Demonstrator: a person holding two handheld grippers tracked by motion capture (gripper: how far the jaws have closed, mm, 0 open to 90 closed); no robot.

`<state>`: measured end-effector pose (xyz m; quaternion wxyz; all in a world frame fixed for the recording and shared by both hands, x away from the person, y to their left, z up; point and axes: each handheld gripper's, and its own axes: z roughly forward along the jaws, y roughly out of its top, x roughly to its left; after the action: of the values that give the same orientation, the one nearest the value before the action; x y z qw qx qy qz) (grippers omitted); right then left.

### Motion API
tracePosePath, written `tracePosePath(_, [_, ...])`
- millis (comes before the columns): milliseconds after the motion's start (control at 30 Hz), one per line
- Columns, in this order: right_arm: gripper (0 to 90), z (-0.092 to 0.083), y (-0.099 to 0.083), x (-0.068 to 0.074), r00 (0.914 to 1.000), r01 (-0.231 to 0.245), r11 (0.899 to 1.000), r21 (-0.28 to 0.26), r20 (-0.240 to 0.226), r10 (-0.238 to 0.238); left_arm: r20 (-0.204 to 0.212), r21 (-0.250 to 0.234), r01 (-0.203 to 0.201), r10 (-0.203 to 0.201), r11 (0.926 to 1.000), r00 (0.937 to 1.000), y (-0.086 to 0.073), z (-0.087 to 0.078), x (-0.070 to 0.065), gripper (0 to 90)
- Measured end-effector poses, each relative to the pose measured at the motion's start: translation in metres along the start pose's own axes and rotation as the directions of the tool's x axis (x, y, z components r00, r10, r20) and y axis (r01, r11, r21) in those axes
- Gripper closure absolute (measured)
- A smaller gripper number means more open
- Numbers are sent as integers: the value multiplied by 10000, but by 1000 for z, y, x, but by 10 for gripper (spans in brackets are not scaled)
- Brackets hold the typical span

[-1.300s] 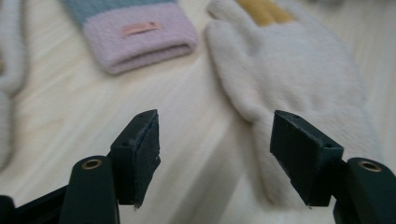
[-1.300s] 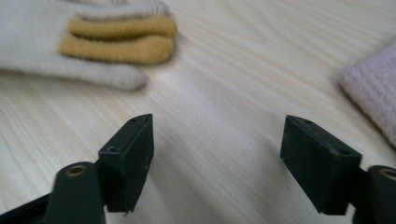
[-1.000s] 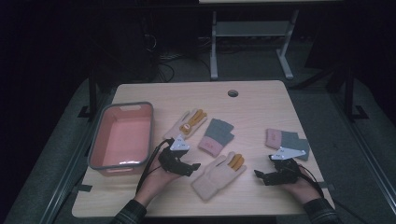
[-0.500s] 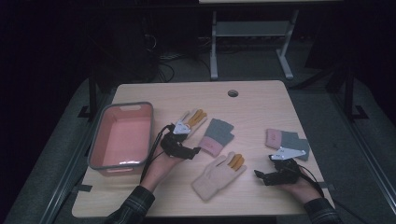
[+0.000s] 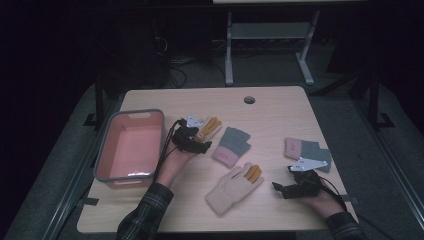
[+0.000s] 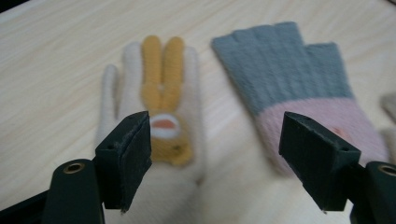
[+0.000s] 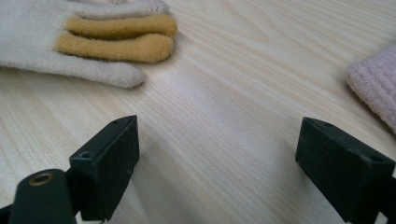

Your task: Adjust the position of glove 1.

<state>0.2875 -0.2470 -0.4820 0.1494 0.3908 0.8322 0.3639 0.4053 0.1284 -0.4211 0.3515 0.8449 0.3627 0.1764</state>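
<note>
At the left of the wooden table [image 5: 280,112] stands a pink bin [image 5: 131,146] with a grey rim, lying just beside the table's left edge. To its right, the left gripper [image 5: 202,142] hangs over a cream glove [image 5: 211,128] whose two middle fingers are orange; in the left gripper view the same cream glove [image 6: 154,107] lies flat beneath the jaws, palm part nearest the camera, fingers pointing away. The jaws stand wide apart, one over the glove's wrist part and the other over the neighbouring mitt, with nothing pressed between the pads; whether they touch the cloth cannot be told. Just right of that glove lies a fingerless mitt [image 5: 231,145], grey at the finger end and pink at the cuff, close beside the cream glove but apart from it; the left gripper view shows the same fingerless mitt [image 6: 299,84] flat on the wood. Nearer the person and toward the table's middle lies a second cream glove [image 5: 233,186] with orange fingers, tilted, fingers pointing up and right. Farther right rests a second grey and pink mitt [image 5: 306,149], near the table's right edge. Below it, the right gripper [image 5: 278,188] rests low at the table, held in the person's hand [image 5: 320,197]; its jaws are spread open over bare wood with nothing between them, pointing toward the second cream glove.
</note>
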Motion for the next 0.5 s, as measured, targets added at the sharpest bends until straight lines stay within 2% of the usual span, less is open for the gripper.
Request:
tracePosePath(100, [131, 0, 0, 0, 10000, -11, 10000, 4, 3, 11, -305, 262, 67, -59, 9996, 9995, 3, 8, 6, 267])
tracePosePath(167, [131, 0, 0, 0, 10000, -20, 10000, 31, -33, 20, -350, 375, 150, -137, 9992, 9993, 3, 13, 9, 271])
tracePosePath(367, [131, 0, 0, 1, 10000, 18, 10000, 4, -72, -18, -692, 603, 325, -283, 9977, 9972, 1, 25, 19, 360])
tracePosePath(500, [131, 0, 0, 1, 10000, 24, 10000, 9, -94, -24, -714, 834, 377, -318, 9958, 9969, -2, 33, 22, 366])
